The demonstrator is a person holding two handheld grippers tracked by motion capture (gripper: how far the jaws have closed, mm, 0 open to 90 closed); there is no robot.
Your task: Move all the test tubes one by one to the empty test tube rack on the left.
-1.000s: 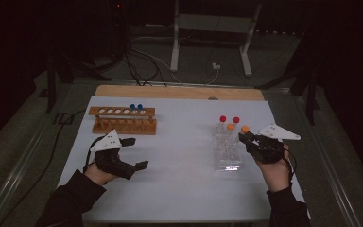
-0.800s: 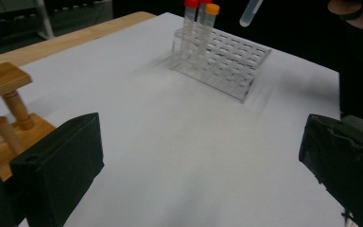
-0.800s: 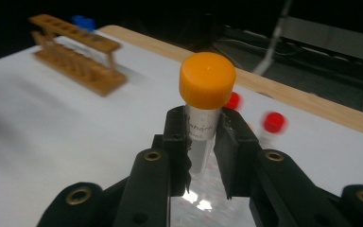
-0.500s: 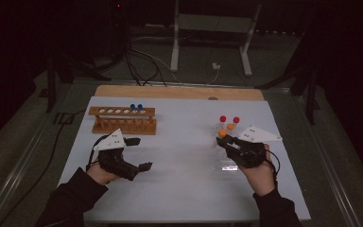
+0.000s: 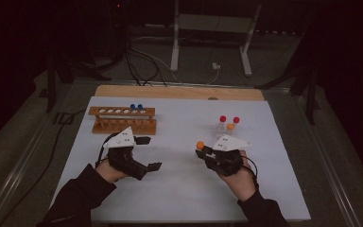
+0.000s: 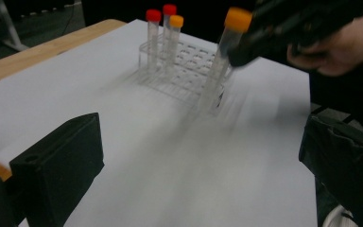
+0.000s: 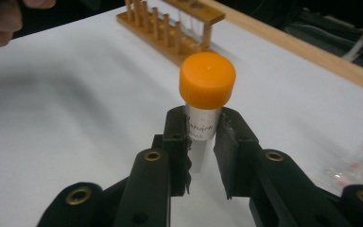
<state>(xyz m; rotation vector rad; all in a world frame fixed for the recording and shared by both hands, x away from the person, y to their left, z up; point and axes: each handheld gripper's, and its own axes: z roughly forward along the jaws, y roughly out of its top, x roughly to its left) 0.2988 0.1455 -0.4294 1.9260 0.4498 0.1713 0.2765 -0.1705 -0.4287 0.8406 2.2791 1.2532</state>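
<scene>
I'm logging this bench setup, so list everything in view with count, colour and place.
Held tube: one, clear with orange cap, between the right gripper's jaws.
Tubes in clear rack: three, two red caps, one orange, right of the table.
Clear rack: one, transparent, right side.
Wooden rack: one, brown, left rear.
Blue-capped tubes: two, in the wooden rack.
Table: one, white top with a wooden far edge.
Left gripper: black, jaws apart, nothing between them.
Right gripper: black, clamped on the held tube.
</scene>
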